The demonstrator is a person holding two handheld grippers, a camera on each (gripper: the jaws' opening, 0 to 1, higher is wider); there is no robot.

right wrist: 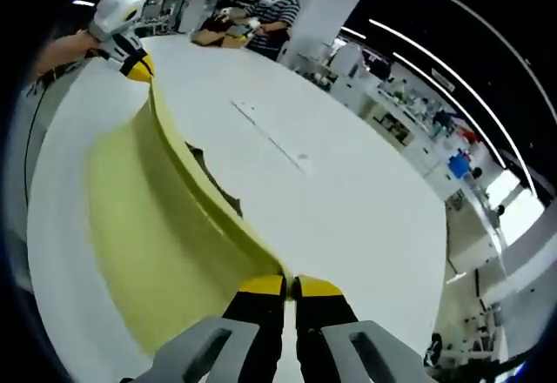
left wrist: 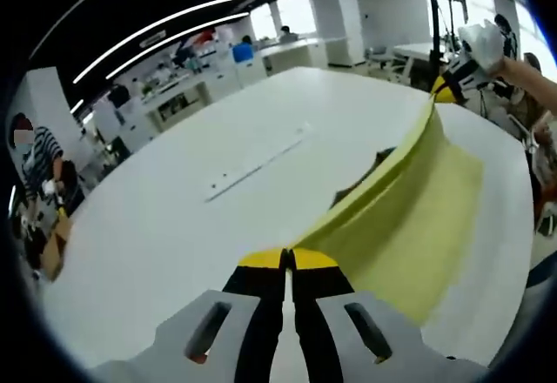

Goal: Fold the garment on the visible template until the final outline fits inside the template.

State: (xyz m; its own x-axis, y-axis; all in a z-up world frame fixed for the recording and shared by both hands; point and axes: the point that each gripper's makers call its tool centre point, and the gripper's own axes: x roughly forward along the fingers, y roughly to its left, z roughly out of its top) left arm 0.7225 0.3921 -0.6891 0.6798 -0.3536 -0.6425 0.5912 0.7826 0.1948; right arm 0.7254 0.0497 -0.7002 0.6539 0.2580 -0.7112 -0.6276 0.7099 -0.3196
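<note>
Garment (left wrist: 409,218) taut between both tools, above bare white table (left wrist: 218,113).

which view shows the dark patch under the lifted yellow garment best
The right gripper view: the dark patch shows as a longer jagged strip below the lifted edge of the yellow garment. In the left gripper view, the dark patch is a smaller sliver, mostly hidden behind the fold.

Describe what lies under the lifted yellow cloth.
Under the yellow cloth, a dark patch peeks out on the white table. The rest is covered.
</note>
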